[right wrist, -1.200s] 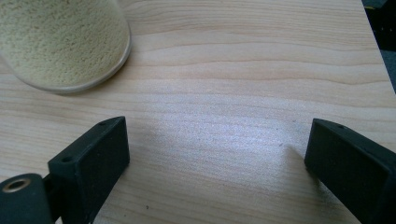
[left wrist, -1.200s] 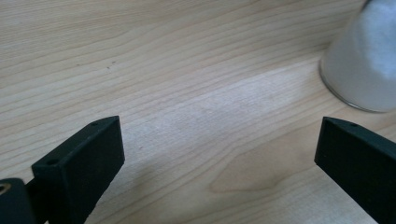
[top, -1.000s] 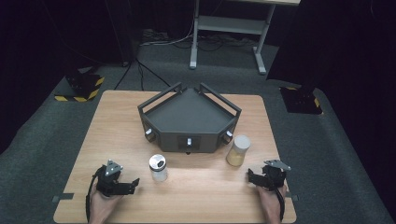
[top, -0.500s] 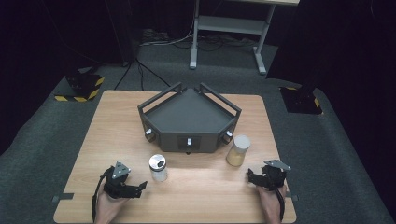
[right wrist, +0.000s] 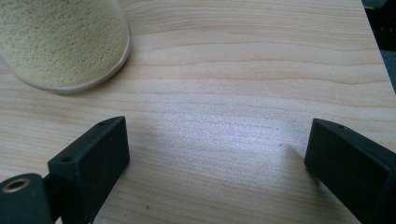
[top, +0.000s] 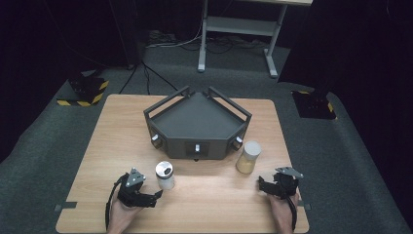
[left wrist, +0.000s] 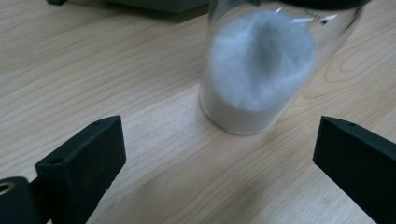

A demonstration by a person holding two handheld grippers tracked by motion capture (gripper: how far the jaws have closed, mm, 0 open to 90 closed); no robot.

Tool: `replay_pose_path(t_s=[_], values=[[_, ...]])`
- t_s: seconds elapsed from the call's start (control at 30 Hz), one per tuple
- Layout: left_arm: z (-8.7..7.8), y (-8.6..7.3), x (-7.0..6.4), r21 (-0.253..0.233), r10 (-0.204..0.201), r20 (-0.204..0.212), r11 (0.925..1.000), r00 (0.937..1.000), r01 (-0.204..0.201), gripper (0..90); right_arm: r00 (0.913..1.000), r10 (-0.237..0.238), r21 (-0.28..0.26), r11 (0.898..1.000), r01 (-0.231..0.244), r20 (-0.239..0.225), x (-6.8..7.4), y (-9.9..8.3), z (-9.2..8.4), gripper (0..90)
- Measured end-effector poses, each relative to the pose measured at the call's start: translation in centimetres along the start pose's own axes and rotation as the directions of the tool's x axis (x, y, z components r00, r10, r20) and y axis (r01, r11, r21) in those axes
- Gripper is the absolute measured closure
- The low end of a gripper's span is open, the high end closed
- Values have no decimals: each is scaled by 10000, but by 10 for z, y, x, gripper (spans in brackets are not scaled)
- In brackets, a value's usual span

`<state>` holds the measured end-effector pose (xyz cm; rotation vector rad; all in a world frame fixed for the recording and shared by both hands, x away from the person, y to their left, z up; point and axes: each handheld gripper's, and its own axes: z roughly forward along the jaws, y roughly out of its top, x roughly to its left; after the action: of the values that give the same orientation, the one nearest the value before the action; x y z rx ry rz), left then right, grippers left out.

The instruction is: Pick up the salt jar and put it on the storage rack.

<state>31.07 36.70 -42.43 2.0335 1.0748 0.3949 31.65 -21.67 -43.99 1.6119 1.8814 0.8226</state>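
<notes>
We looked for labels first and honestly couldn't read any: the jar of white powder (left wrist: 259, 70) had a few small dark marks near its top in the left gripper view, too blurry to make out. The jar of yellowish grains (right wrist: 60, 39) showed no writing at all.

The left gripper (top: 150, 197) sat near the front edge of the wooden table (top: 117, 126), jaws wide apart, with the white jar standing upright just ahead of them, untouched. The right gripper (top: 263, 185) was also spread wide open, holding nothing, and the yellowish jar stood just beyond it and a little to its left, in front of the dark angular tray (top: 197, 119).

There was bare wood between the two grippers along the front, plus open strips down both sides of the tray. The right gripper was close to the table's right edge.
</notes>
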Motion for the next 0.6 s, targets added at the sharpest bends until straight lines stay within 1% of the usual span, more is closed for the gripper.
replay_pose_path(t_s=[0.1, 0.23, 0.47, 0.6], values=[[5, 5, -4, -54, 159, 135, 9999, 9998, -158, 26, 10000, -3, 0, 10000, 3, 1, 0, 0, 0, 61], [10, 9, -8, -72, 219, 232, 9997, 9995, -217, 26, 10000, 0, -1, 10000, 0, 1, 0, 0, 0, 61], [16, 12, -12, -220, 176, 246, 9996, 9995, -171, 34, 10000, -3, -2, 10000, 3, 0, 0, 0, 0, 61], [20, 17, -15, -191, 271, 201, 9995, 9994, -267, 43, 10000, -2, -2, 10000, 2, 1, 0, 0, 0, 61]])
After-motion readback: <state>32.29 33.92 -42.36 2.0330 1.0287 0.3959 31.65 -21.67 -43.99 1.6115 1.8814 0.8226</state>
